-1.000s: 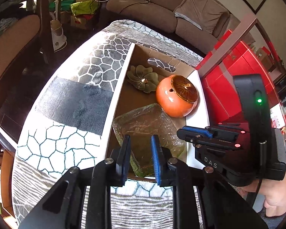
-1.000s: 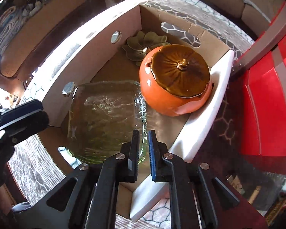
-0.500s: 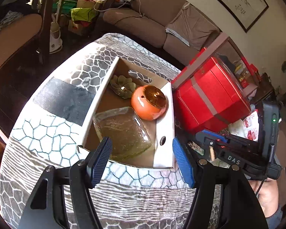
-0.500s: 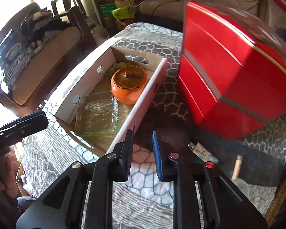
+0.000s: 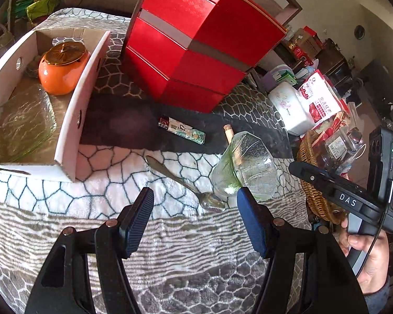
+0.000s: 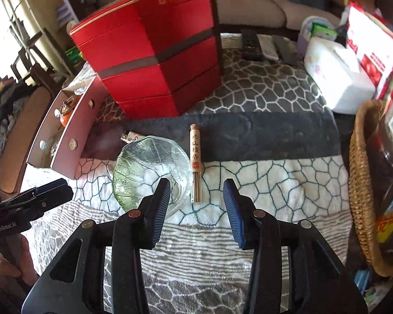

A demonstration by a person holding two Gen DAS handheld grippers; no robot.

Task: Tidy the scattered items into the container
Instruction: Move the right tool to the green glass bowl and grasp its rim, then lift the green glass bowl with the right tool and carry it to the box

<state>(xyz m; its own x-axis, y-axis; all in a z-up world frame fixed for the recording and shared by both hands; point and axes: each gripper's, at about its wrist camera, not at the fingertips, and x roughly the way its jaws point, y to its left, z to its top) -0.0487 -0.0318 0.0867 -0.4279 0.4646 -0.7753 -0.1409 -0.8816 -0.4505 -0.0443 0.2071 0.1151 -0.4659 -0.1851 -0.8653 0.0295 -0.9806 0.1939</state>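
The white cardboard box (image 5: 73, 120) at the left holds an orange lidded jar (image 5: 61, 68) and a green glass plate (image 5: 21, 120). On the blanket lie a metal spoon (image 5: 186, 183), a lighter (image 5: 182, 130), a glass bowl (image 5: 246, 167) and a tube of incense sticks (image 6: 196, 162). My left gripper (image 5: 195, 221) hovers open just short of the spoon's bowl, nothing between its fingers. My right gripper (image 6: 196, 209) is opening above the near end of the incense tube, its jaws holding nothing, with the glass bowl (image 6: 152, 167) by its left finger.
A tall red stacked box (image 5: 196, 49) stands behind the items. A wicker basket (image 6: 364, 183) with packets sits at the right, with a white tissue pack (image 6: 338, 78) and remote controls (image 6: 251, 44) beyond. A hand (image 5: 364, 259) holds the right gripper's handle.
Both grippers pulled back out of the box and swung right over the blanket. The left opened wide and the right opened partway. The glass plate stays in the box.
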